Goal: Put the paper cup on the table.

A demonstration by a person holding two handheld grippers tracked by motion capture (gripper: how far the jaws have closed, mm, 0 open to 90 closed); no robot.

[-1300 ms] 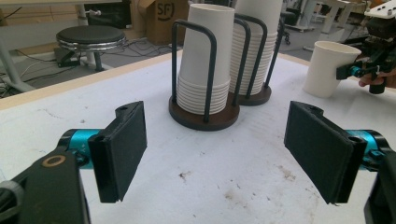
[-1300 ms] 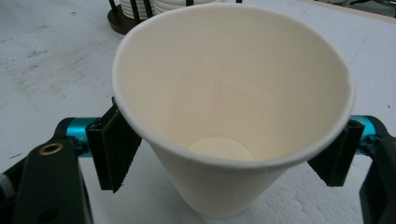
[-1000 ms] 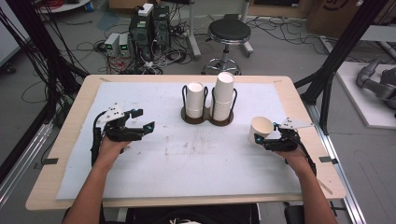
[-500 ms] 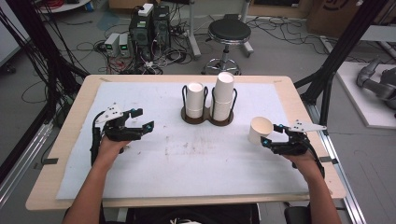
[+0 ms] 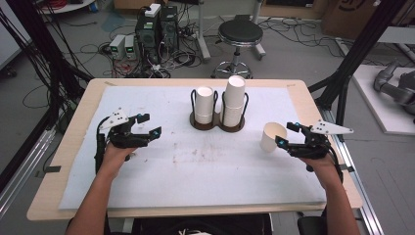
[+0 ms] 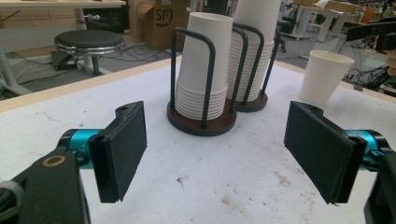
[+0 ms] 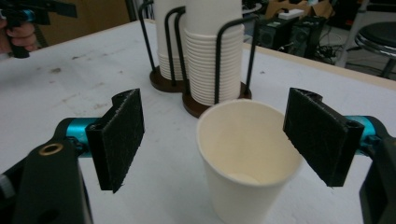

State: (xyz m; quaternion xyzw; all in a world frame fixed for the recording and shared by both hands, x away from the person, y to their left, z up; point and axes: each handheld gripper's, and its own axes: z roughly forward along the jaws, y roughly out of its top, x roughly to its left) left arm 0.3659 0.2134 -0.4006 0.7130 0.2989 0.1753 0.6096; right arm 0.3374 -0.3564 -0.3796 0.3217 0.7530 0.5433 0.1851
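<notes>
A single white paper cup (image 5: 271,137) (image 7: 247,161) stands upright on the white mat, right of the holder. My right gripper (image 5: 285,133) (image 7: 212,135) is open just to the cup's right, and the cup sits in the wide gap ahead of its pads, touching neither. A dark wire cup holder (image 5: 218,125) (image 6: 201,122) at the mat's back centre carries a short stack of cups (image 5: 204,104) and a taller stack (image 5: 234,100). My left gripper (image 5: 149,124) (image 6: 222,140) is open over the mat's left side with nothing between its jaws, pointing at the holder.
The white mat (image 5: 210,171) covers most of the wooden table (image 5: 73,147), with faint brown stains near its middle. A black stool (image 5: 240,34) and computer cases stand on the floor beyond the far edge. Black frame posts rise at both sides.
The right gripper let go of the cup and drew back a little to the right. The cup now stands free on the mat. The left gripper stayed put.
</notes>
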